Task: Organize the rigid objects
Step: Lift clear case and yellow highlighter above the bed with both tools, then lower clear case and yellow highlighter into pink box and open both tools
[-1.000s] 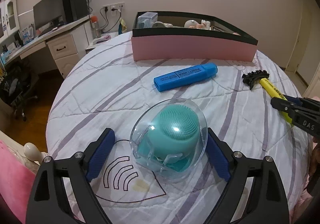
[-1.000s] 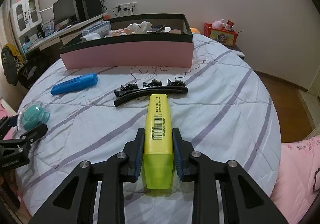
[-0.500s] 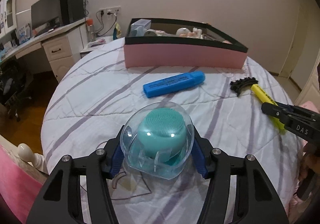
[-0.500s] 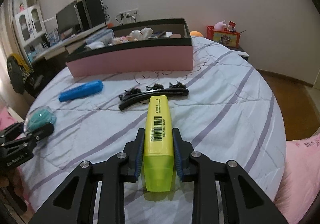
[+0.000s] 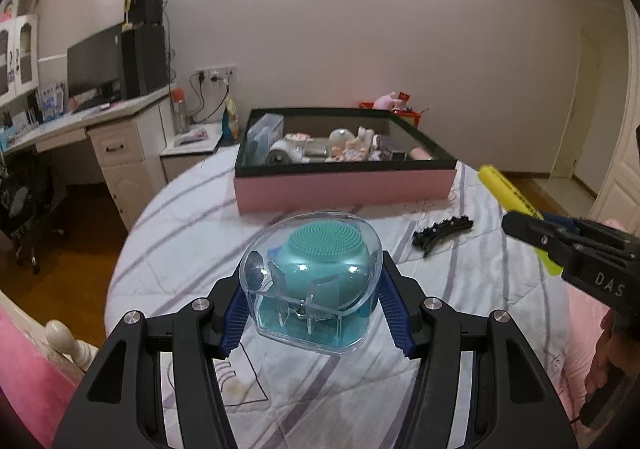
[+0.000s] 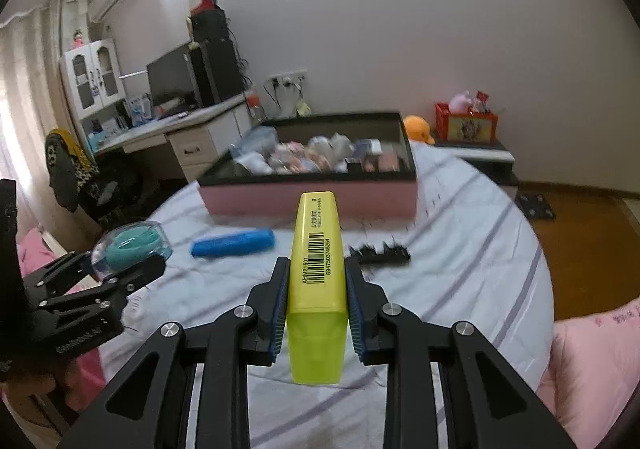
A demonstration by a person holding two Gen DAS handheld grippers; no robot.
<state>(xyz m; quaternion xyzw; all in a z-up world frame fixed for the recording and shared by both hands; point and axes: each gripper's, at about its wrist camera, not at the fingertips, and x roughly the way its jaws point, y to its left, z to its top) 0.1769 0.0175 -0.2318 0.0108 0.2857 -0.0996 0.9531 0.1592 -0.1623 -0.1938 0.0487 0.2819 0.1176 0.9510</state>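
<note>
Over the bed [image 5: 168,233], short of the pink box [image 5: 344,185], I have both loads in the air. My left gripper [image 5: 312,305] has its fingers [image 5: 236,309] about half open, pressed on the two sides of the clear case [image 5: 312,281] with the teal brush inside. My right gripper [image 6: 316,301] is nearly closed, its fingers [image 6: 280,301] clamped on the rear half of the yellow marker [image 6: 318,261].

The case worries me most. Its walls are smooth, rounded and hard, and the pads meet it low on the sides, so I judge it could squirt forward or roll out if I tilt further or jolt. It also sits high between the fingers and blocks much of my left view, so I could clip the near wall of the box on the way in. The marker sticks well out ahead of the grip; a knock on the rim could lever it loose. The box is already crowded, so a blind drop may land on the figurines.

Both grippers point forward and somewhat down toward the box, side by side, the right one close at my left view's right edge. The blue marker [image 6: 232,243] and the black clip [image 5: 442,231] lie on the bed between me and the box.
</note>
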